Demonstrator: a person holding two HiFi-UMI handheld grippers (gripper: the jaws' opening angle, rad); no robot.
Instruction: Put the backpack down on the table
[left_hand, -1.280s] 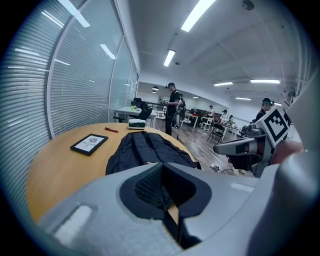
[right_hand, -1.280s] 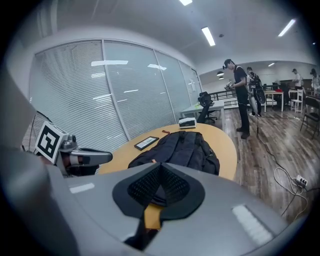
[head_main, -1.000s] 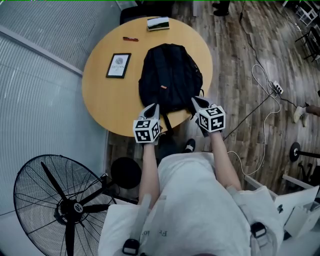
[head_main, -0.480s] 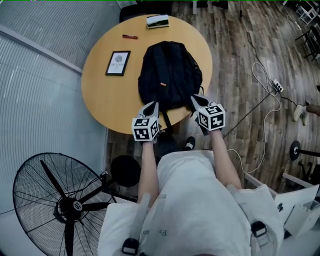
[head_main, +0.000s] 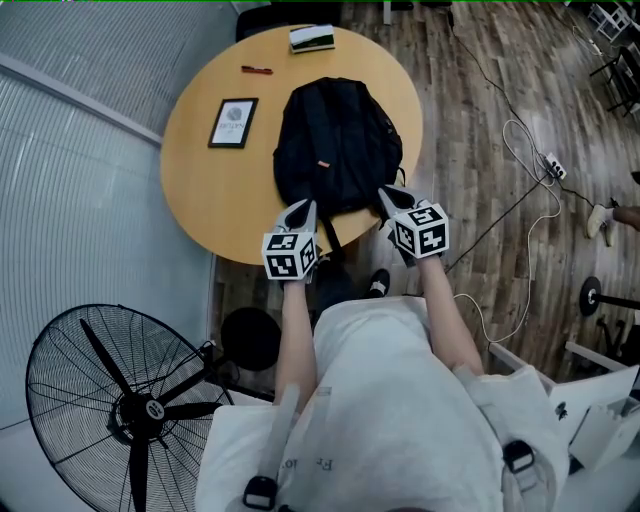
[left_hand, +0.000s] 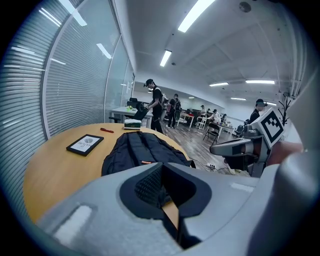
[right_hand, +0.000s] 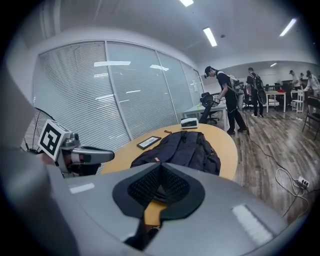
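The black backpack (head_main: 338, 150) lies flat on the round wooden table (head_main: 205, 205), straps toward the person. The left gripper (head_main: 301, 210) and right gripper (head_main: 392, 198) hover at the table's near edge, just beside the backpack's lower corners. Each has its jaws closed together, holding nothing. A framed card (head_main: 233, 122) lies to the backpack's left.

A black fan (head_main: 140, 405) stands by the blind-covered glass wall (head_main: 70, 180).

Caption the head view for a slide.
Black backpack lies flat on the round table; left gripper and right gripper shut at its near end.
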